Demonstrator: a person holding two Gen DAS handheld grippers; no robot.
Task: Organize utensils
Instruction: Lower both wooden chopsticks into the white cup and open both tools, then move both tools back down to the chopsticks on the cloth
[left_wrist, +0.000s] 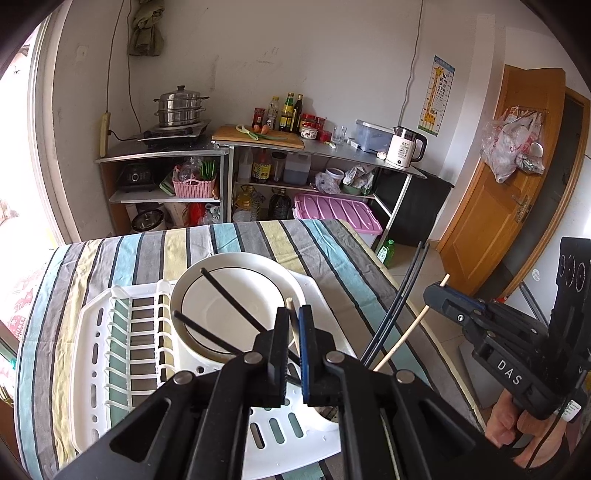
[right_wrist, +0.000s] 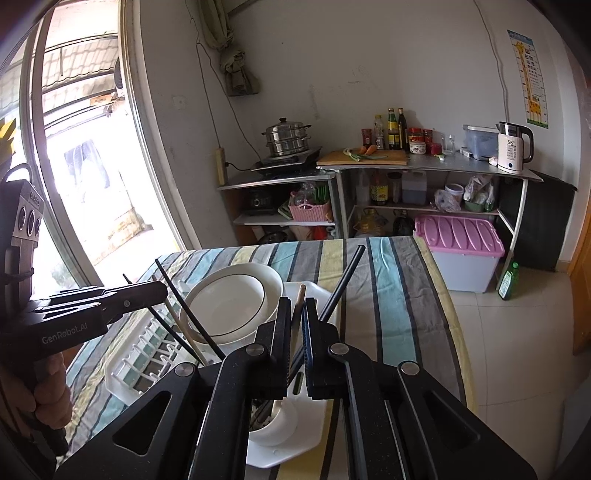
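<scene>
- Back wall: a steel steamer pot sits on a hob.
- Right of it, a wooden cutting board with greens and carrot.
- Behind the board, sauce bottles in a cluster.
- Far right of the counter, a white kettle.
- Lower shelf, left: a pink basket.
- On the floor, a pink-lidded bin.
- Right edge: a wooden door, bags hanging on it.

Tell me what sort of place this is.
Most likely a home kitchen: a steamer pot on a cooktop, a cutting board with vegetables beside sauce bottles, and a white dish rack holding plates on the striped table.
</scene>
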